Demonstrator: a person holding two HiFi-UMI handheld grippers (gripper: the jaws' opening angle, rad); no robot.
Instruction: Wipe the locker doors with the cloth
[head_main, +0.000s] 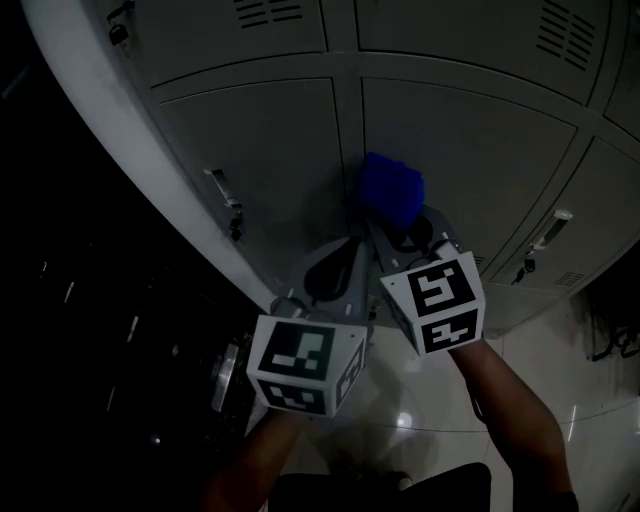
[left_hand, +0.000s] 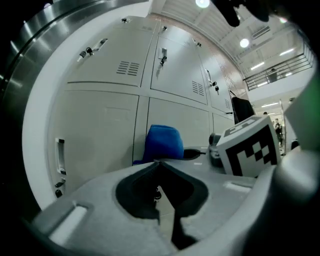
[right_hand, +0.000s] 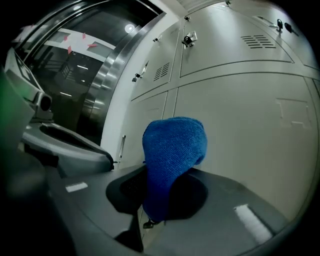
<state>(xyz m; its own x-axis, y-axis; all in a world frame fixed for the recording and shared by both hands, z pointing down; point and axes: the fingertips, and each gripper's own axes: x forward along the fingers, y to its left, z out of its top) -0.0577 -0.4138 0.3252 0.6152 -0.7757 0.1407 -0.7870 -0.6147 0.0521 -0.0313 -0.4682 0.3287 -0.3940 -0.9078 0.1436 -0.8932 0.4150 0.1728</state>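
Cloth (right_hand: 172, 150) in right gripper (right_hand: 156, 220) fronts seam (head_main: 348, 140) between locker doors (head_main: 480, 150).

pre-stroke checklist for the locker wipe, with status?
1. Blue cloth gripped by right tool: ok, jaws shut on it.
2. Cloth bulges past the jaw tips: ok.
3. Left tool empty: ok, jaws together, nothing between.
4. Cloth touching locker door: cannot tell.
5. Door latch clear of cloth: ok, it sits off to the left.
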